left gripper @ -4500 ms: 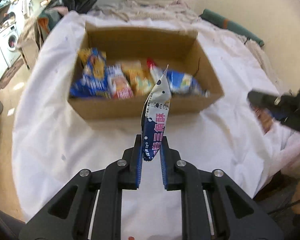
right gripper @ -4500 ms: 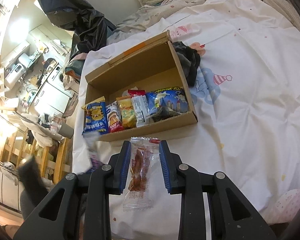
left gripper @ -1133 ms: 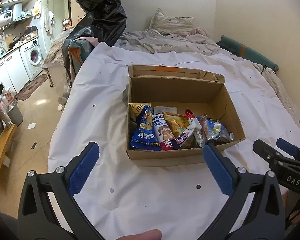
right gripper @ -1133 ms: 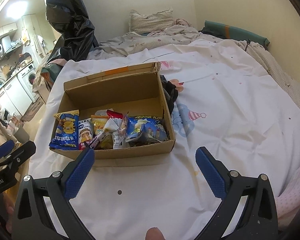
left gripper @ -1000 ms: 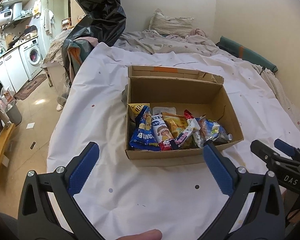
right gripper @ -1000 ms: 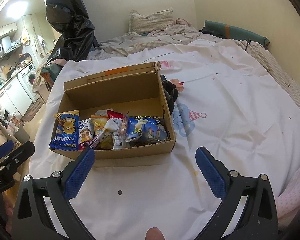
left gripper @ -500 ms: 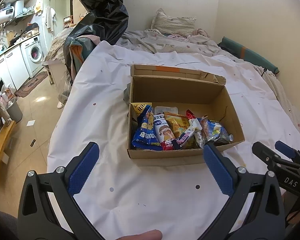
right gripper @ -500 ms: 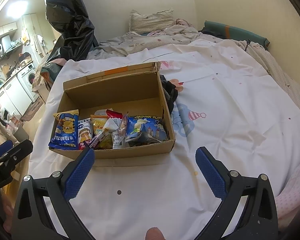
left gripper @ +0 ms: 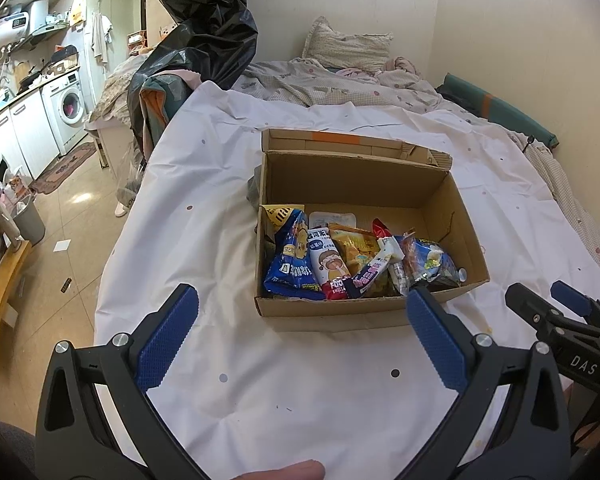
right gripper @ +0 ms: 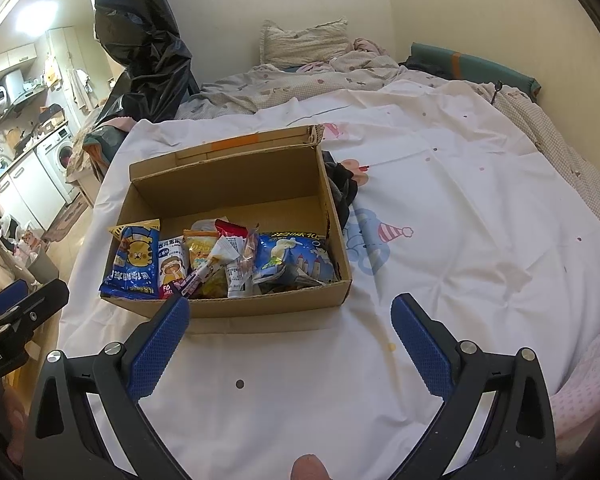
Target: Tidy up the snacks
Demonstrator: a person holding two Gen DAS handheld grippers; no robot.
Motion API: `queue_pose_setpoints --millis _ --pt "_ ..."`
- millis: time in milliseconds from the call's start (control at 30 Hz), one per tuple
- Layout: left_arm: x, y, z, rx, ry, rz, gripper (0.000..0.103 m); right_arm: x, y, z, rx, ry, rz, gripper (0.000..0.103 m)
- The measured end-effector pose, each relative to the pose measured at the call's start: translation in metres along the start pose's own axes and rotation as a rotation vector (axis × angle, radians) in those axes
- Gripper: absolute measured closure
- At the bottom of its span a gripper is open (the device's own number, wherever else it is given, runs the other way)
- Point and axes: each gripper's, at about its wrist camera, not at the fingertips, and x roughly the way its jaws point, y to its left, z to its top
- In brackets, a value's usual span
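Note:
An open cardboard box (left gripper: 364, 184) stands on a white sheet on the bed; it also shows in the right wrist view (right gripper: 228, 184). Several snack packets lean in a row along its near wall, among them a blue packet (left gripper: 292, 264) at the left and a blue bag (right gripper: 292, 258) at the right. My left gripper (left gripper: 300, 328) is open and empty, held back from the box's near side. My right gripper (right gripper: 290, 330) is open and empty, also short of the box. Each gripper shows at the edge of the other's view.
The white sheet (left gripper: 300, 380) lies between the grippers and the box. A dark cloth (right gripper: 342, 188) lies against the box's right wall. A black plastic bag (left gripper: 204, 32) hangs at the back left. The bed's left edge drops to the floor (left gripper: 72, 216).
Over the last second almost nothing has moved. 4.5 seconds ago each gripper was shut on a snack packet; now both are open, empty and farther back, with the packets in the box.

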Motion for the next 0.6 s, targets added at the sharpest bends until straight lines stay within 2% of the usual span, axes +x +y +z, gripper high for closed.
queue_pose_setpoints --millis 600 --pt "0.0004 0.0006 -0.0031 -0.006 0.009 0.002 0.0 -0.0003 0.0006 -0.001 0.0 0.001 0.0 0.0"
